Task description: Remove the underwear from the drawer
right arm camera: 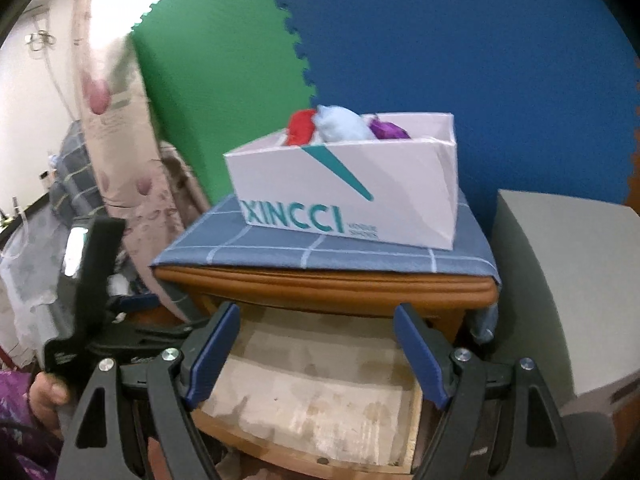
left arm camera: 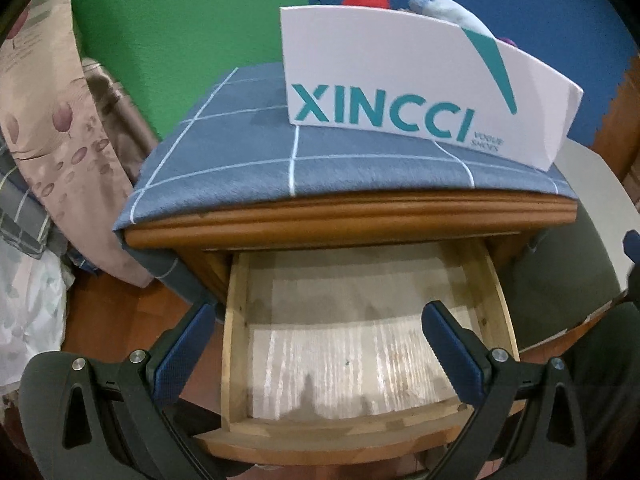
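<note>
A wooden nightstand [left arm camera: 336,220] stood with its drawer [left arm camera: 236,344] pulled out, and only a pale, bare liner showed on the drawer floor. A blue checked cloth [left arm camera: 248,160] covered the nightstand top. On it sat a white shoebox [right arm camera: 360,188] printed XINCCI, holding 3 bundles of underwear [right arm camera: 340,124]: red, light blue and purple. The left gripper [left arm camera: 320,316] hung above the drawer with its 2 blue-padded jaws spread wide and nothing between them. The right gripper [right arm camera: 316,316] was likewise spread apart and held nothing, over the drawer's front. A hand [right arm camera: 48,394] gripped the left tool's handle at the lower left of the right wrist view.
</note>
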`<state>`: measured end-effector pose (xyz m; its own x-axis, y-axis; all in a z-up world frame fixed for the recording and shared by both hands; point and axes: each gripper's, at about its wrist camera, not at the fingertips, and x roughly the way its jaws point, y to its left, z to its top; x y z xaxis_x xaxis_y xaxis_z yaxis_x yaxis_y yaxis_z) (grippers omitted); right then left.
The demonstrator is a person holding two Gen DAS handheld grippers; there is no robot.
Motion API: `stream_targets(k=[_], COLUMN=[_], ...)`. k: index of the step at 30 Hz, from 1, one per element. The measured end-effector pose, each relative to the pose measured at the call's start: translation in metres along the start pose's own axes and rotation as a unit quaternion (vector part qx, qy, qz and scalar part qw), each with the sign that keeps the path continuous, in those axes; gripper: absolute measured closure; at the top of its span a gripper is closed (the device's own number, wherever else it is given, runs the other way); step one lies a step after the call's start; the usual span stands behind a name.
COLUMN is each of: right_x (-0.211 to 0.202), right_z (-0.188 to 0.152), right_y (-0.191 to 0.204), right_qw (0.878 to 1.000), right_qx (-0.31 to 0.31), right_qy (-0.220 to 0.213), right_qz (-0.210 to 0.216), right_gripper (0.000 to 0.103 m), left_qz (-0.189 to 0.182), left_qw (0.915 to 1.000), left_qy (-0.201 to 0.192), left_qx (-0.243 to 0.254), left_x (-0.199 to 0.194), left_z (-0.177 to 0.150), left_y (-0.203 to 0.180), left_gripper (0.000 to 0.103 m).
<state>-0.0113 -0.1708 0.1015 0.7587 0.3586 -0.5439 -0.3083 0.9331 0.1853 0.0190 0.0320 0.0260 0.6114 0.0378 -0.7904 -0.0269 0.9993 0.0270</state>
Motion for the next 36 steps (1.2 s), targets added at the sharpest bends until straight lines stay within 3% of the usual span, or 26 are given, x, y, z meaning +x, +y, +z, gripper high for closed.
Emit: stream_targets(k=[17, 36], right_x=[0.008, 0.013], right_z=[-0.007, -0.010], right_y=[0.003, 0.007], right_qw=[1.000, 1.000], right_qx=[-0.008, -0.012], right_qy=[0.010, 0.022], right_qz=[0.004, 0.016], right_gripper=[0.022, 0.022], left_qz=[-0.010, -0.016], left_qw=[0.9996, 0.9994], left_qy=[0.012, 0.026], left_qx=[0.023, 0.016], left_x=[0.006, 0.012], left_z=[-0.008, -0.009], left_y=[-0.012, -0.010], left_gripper=[0.000, 0.000])
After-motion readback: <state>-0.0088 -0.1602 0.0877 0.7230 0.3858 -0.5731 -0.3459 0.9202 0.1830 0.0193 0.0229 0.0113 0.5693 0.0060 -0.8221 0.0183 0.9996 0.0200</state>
